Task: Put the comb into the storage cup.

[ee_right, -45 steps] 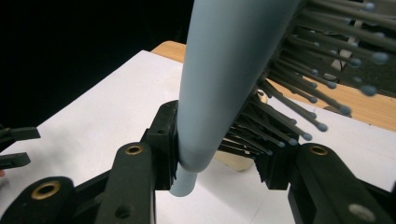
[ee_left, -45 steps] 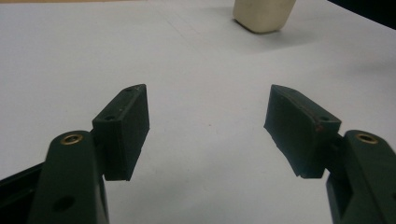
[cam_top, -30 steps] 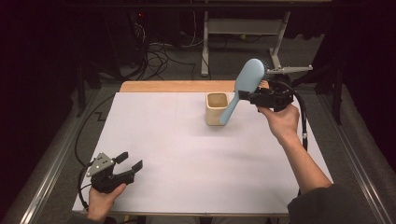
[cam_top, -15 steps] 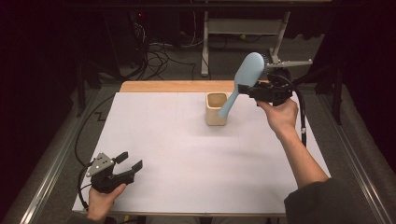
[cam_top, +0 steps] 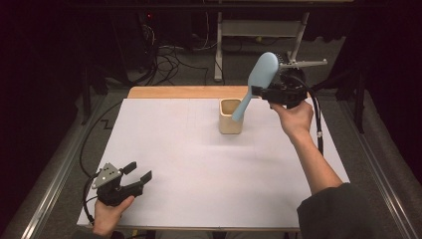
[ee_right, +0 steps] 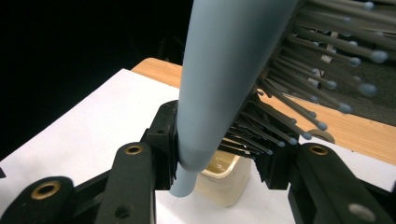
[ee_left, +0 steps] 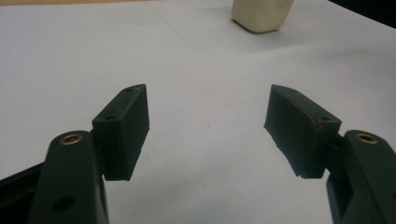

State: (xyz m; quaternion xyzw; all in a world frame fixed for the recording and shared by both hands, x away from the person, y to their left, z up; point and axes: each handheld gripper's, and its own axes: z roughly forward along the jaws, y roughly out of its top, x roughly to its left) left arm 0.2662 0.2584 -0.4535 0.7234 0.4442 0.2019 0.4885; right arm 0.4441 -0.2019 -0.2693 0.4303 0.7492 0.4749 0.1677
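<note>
Left claw [ee_left: 208, 128] jaws wide apart above white table [ee_left: 70, 56], cream cup [ee_left: 261, 14] far ahead.

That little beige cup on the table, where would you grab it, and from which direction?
Probably by its side walls. The beige cup stands upright with its mouth open, and the blue hairbrush held by the right tool hangs its handle over that mouth. The open left tool could come level from the near side, a jaw on each flat wall.

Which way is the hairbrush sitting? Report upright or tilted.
Tilted. The hairbrush, clamped in the right tool, leans with its handle tip over the cup.
</note>
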